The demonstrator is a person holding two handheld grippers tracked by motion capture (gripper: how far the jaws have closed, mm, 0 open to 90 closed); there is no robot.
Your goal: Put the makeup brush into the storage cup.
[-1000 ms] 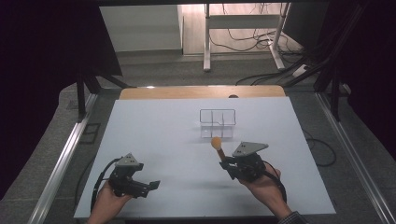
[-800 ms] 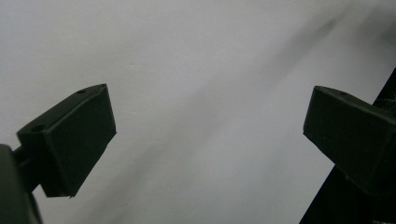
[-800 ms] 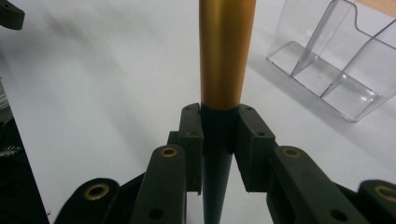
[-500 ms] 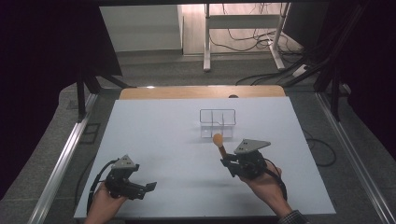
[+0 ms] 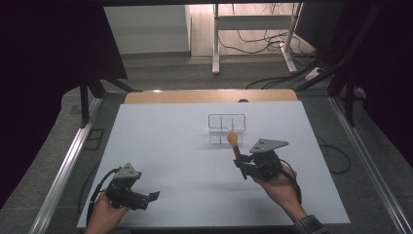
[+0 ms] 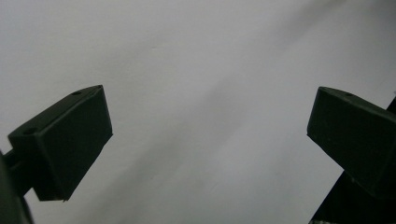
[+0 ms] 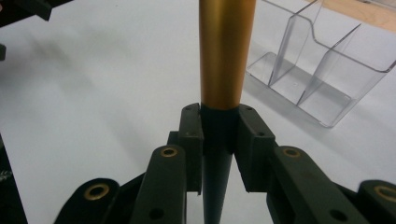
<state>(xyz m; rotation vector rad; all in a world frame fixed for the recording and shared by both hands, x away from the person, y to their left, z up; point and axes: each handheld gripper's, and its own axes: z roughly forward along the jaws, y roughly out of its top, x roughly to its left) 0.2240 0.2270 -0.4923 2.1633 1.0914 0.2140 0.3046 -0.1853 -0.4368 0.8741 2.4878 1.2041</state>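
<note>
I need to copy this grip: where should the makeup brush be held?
Grip the brush on its dark handle just below the gold ferrule, tongs closing from both sides. The shaft there is slim and straight, as the right tongs clamp it now.

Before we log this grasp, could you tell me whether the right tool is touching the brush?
Touching. In the right gripper view, the right tool has both jaws pressed against the dark handle of the brush, just below its gold ferrule, with no gap on either side.

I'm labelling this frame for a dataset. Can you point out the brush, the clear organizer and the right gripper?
brush (image 7: pixel 227 56): right gripper view, on its gold ferrule.
clear organizer (image 5: pixel 227 116): high view, on its back wall's top rim.
right gripper (image 7: pixel 218 122): right gripper view, between its jaws' tips, shut on the brush's dark handle.
</note>
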